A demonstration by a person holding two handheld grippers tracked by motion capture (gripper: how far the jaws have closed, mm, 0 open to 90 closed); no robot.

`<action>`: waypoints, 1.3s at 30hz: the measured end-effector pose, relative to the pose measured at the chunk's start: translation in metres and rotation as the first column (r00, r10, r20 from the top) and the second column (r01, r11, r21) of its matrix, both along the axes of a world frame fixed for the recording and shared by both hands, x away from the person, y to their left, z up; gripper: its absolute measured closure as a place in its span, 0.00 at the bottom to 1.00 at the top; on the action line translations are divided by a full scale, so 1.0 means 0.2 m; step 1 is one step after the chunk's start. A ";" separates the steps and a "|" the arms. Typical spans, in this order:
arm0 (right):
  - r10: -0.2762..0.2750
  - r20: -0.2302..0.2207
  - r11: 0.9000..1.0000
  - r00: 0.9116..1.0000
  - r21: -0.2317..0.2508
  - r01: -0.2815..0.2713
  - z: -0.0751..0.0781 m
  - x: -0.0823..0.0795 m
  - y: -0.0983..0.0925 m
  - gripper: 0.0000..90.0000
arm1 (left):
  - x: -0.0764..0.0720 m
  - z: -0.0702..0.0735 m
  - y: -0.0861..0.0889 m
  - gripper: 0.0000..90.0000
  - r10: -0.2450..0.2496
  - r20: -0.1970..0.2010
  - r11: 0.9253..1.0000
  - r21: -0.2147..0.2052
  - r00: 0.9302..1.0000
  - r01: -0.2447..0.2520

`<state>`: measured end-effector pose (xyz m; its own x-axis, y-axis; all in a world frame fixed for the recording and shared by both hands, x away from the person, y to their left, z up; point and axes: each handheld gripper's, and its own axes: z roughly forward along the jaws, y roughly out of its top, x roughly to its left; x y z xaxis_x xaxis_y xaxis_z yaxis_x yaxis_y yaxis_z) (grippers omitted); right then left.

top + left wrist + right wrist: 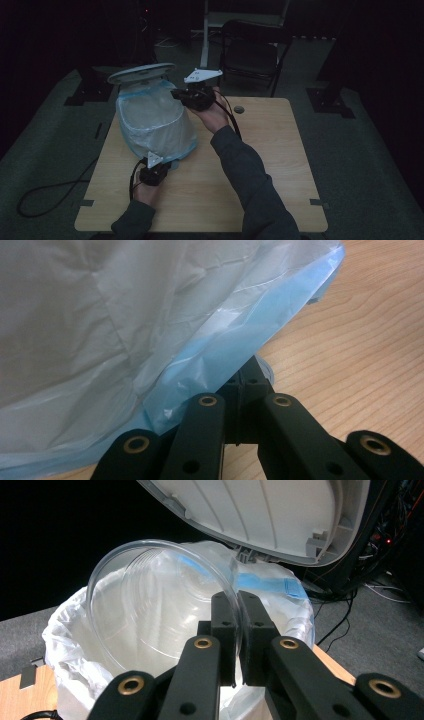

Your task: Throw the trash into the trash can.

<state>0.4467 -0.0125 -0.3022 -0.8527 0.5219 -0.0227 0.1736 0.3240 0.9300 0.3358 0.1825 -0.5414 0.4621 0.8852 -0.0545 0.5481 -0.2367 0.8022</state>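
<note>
Two grippers work at a wooden desk (260,165) in a dim room. A small bin (150,122) lined with a white and pale blue plastic bag (150,330) stands on the desk's far left part, close to the left edge, its grey lid (141,73) swung up and open behind it.

Right gripper (181,95) hangs at the bin's right rim, over the mouth. In the right gripper view its jaws are clenched on the rim of a clear plastic cup (155,605), which lies tilted with its open mouth facing the camera, just above the bag-lined opening. The raised lid (260,515) looms close overhead, so the room between lid and rim is narrow.

Left gripper (159,166) sits low at the bin's near side, by its base. In the left gripper view its jaws are drawn together at the blue hem of the bag, where the plastic drapes down to the desk; whether they actually pinch the film I cannot tell.

Most of the desk's right half and near edge lie bare, apart from a small round dark spot (239,109) near the far edge.
</note>
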 end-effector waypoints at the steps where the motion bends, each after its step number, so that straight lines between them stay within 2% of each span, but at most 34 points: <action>1: -0.002 0.000 1.000 1.000 0.001 0.002 0.00 0.00 0.00 0.97 | 0.00 0.00 0.00 1.00 0.000 0.000 1.000 0.000 1.000 0.000; 18: -0.014 -0.012 1.000 1.000 0.002 0.014 -0.01 0.02 0.01 0.96 | 0.00 0.00 0.00 1.00 0.000 0.002 1.000 0.004 1.000 0.000; 21: -0.014 -0.014 1.000 1.000 0.004 0.014 -0.01 0.02 0.02 0.85 | 0.00 0.00 0.00 1.00 0.000 0.002 1.000 0.004 1.000 0.000; 22: -0.014 -0.014 1.000 1.000 0.004 0.014 -0.01 0.02 0.02 0.85 | 0.00 0.00 0.00 1.00 0.000 0.002 1.000 0.004 1.000 0.000; 23: -0.013 -0.025 1.000 1.000 0.021 0.013 -0.01 0.03 0.02 0.76 | 0.00 0.00 0.00 1.00 0.000 0.002 1.000 0.004 1.000 0.000; 32: -0.011 -0.030 1.000 0.999 0.022 0.012 -0.02 0.02 -0.01 0.72 | 0.00 0.00 0.00 1.00 -0.001 0.000 1.000 0.000 1.000 0.001; 39: -0.021 -0.028 1.000 0.999 0.022 0.021 -0.04 0.00 -0.07 0.71 | 0.00 0.00 0.00 1.00 -0.001 -0.002 1.000 -0.002 1.000 0.001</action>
